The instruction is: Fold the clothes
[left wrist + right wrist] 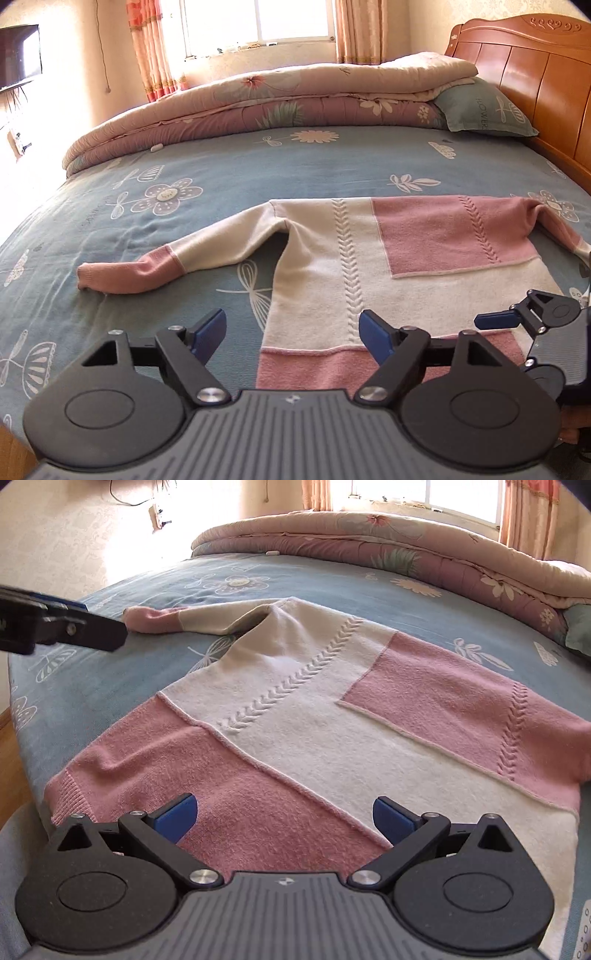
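Since the sweater is lying spread flat on the bed, hem toward the near edge and one sleeve trailing off to the left of the body, it's looking like a soft, floppy knit that's going to sag and drape the second you lift it, so I'm guessing it's light but a bit stretchy and not slippery at all. Both grippers are hanging just above the sweater's hem with nothing pinched: the left gripper is sitting over the hem's left corner with its fingers spread wide, and the right gripper is hovering over the pink hem band, fingers apart too. Best spots to grab are probably the hem corners, the shoulders or the sleeve cuff, where the knit is doubled up. No baskets or boxes are showing anywhere; behind the sweater there's just a folded quilt and a pillow.
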A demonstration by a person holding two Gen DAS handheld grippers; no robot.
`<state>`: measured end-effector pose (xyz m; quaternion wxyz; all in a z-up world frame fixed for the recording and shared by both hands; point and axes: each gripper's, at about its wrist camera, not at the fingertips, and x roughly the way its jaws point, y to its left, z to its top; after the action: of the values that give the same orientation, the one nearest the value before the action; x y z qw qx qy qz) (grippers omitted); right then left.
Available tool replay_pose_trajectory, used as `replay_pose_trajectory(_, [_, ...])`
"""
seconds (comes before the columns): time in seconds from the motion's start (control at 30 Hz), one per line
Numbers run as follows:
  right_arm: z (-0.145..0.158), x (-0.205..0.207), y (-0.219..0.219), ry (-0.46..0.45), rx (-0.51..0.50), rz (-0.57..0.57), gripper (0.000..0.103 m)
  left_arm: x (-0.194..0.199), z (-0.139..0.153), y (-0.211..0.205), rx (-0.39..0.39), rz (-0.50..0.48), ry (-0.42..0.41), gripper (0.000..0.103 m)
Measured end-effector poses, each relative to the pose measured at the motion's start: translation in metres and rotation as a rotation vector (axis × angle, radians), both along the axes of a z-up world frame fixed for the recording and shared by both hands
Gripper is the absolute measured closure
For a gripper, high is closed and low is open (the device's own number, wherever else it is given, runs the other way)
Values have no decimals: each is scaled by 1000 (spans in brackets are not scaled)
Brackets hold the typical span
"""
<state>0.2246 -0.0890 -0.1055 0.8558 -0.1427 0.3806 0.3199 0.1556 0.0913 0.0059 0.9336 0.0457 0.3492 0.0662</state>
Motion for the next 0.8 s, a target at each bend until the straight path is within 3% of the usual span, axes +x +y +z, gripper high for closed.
replay_pose_trajectory(0.1, [-15,-18,-9,-14,-21,15,0,-9,0,9,47,9,26,20])
replay_pose_trajectory(0.23, [-14,-52,-47,-8,-27,41,0,-7,-12,24,38,31,57,19])
replay_pose_trajectory(0.37, [-4,-55,-56,77,-49,13,0,-7,-17,34,29,44,65,19])
replay_pose_trajectory(0.5, [16,-36,-26,44,3,15,0,-9,-19,42,26,52,66,19])
replay_pose_trajectory(0.63, [23,2,39,-36,25,64,0,-11,-21,50,22,61,67,19])
replay_pose_trajectory(0.73, [13,29,77,-39,18,53,0,-18,-23,59,18,83,83,19])
replay_pose_trajectory(0.8, [-5,38,92,12,-1,44,0,-22,-25,66,15,98,95,19])
